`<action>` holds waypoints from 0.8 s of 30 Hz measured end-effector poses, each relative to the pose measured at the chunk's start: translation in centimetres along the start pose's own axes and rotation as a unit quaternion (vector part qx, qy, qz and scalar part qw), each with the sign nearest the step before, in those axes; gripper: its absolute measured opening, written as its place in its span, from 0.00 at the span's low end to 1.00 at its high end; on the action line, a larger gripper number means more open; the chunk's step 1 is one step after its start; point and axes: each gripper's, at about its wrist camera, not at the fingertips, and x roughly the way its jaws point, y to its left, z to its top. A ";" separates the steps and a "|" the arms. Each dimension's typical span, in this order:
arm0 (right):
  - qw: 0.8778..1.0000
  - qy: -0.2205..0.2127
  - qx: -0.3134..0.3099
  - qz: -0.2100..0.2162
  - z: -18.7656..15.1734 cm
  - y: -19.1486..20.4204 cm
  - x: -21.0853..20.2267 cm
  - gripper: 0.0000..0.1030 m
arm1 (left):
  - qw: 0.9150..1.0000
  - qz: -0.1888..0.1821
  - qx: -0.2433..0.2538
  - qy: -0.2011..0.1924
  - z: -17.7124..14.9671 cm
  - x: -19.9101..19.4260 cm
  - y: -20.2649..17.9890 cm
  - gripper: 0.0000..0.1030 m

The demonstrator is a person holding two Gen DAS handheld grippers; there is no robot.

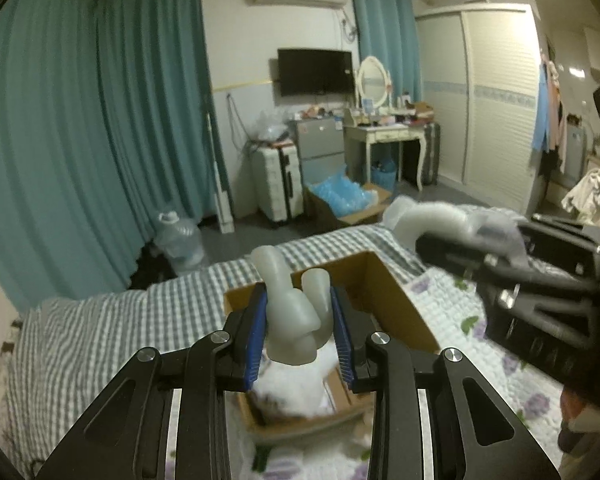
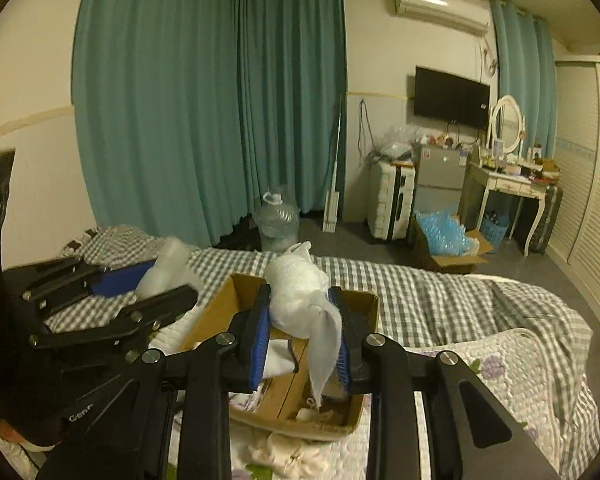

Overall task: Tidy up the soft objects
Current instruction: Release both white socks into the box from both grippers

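teal curtains [image 2: 204, 100] | wall TV [image 1: 315, 71] | white wardrobe [image 1: 496, 96]

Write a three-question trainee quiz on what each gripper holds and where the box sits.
1. True or false: the left gripper has its jaws shut on a translucent rubbery toy.
2. Multiple choice: the right gripper holds (A) a metal spoon, (B) a white soft cloth bundle, (C) nothing.
3. Fill in: the open cardboard box rests on the ____.

Key
1. True; the toy is pinched between the blue pads, above the box.
2. B; a loose corner of the bundle hangs down toward the box.
3. Bed, with its checked cover beyond the box and a floral quilt nearer.
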 end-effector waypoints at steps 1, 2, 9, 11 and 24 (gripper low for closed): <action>1.000 0.006 0.001 0.000 0.0 -0.3 1.1 0.26 | 1.000 0.000 -0.004 0.003 0.2 0.7 0.2 0.29; 1.000 0.013 0.004 -0.001 -0.1 -0.7 2.5 0.26 | 1.000 -0.006 -0.009 0.013 0.3 2.2 0.6 0.29; 0.997 0.069 0.029 0.000 -2.6 -3.0 10.2 0.26 | 0.999 -0.001 -0.001 0.054 -1.2 9.6 1.1 0.30; 0.996 0.082 0.033 0.000 -3.4 -3.4 11.8 0.26 | 0.998 0.000 0.000 0.065 -1.6 10.8 1.2 0.30; 0.995 0.078 0.064 -0.011 -3.6 -4.7 10.8 0.64 | 0.994 0.039 -0.014 0.103 -2.7 12.5 1.9 0.49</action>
